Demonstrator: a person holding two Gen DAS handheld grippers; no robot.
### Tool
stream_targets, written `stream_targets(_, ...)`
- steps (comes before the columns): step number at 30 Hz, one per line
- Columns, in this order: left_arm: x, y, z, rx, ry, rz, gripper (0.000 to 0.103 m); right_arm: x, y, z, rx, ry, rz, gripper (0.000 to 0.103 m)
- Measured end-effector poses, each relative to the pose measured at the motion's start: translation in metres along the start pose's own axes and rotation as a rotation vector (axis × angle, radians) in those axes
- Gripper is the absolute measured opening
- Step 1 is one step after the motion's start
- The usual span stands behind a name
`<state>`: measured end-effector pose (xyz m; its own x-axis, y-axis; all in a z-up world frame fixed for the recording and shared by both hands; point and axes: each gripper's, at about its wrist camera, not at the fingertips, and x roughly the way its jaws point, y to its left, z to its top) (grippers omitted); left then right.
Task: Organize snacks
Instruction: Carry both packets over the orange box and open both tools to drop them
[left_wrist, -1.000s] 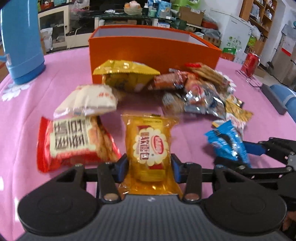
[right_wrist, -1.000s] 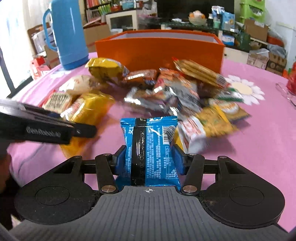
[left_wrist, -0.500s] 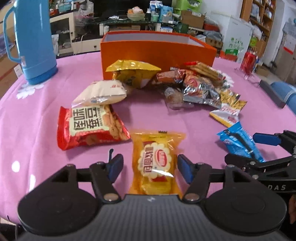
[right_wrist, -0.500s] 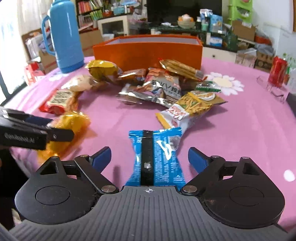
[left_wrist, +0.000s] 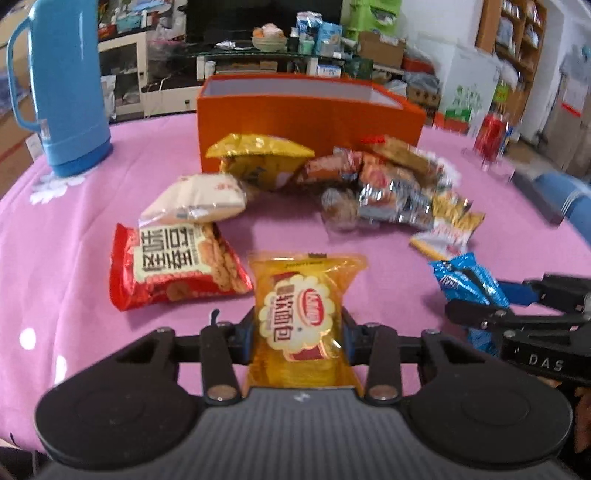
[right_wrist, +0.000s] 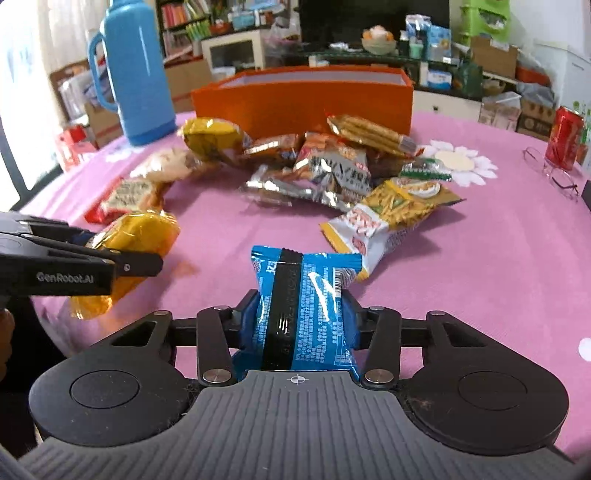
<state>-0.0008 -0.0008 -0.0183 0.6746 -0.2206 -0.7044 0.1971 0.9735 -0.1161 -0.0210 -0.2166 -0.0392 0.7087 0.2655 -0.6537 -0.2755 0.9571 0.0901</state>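
Snack packets strewn over the bench (left_wrist: 55, 258), box (left_wrist: 310, 110) standing behind them.

Nearest, soft-bread packet (left_wrist: 301, 317) clamped in the left tongs (left_wrist: 297, 338); cracker bag (left_wrist: 173, 266) just left of it, pillow packet (left_wrist: 195, 199) overlapping that bag's far edge. Heaped pile of packets (right_wrist: 332, 173) before the box wall, noodle-snack bag (right_wrist: 388, 218) at its near right edge. Biscuit packet (right_wrist: 306, 314) pinched in the right tongs (right_wrist: 301, 325), right of the bread packet. Flask (left_wrist: 62, 85) at far left, can (right_wrist: 563, 136) at far right.

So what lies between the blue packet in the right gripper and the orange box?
In the right wrist view, bare pink cloth, then the snack pile in front of the orange box, beyond the blue packet.
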Motion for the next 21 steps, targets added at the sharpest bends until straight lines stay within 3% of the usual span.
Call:
stream_targets(12,0.003,0.007,0.026,-0.011,0.002,-0.041,0.039,-0.008,-0.013,0.02,0.124,-0.054,0.043,0.027)
stream_targets(15,0.007,0.014,0.058,-0.033,-0.027,-0.087,0.039,-0.012,-0.023,0.046,0.143,-0.101,0.062,0.028)
stream_targets(18,0.019,0.027,0.101,-0.087,-0.082,-0.106,0.039,-0.004,-0.034,0.097,0.115,-0.171,0.056,0.028)
stream_targets(21,0.04,0.038,0.143,-0.114,-0.134,-0.069,0.039,0.019,-0.043,0.152,0.082,-0.243,0.029,0.028)
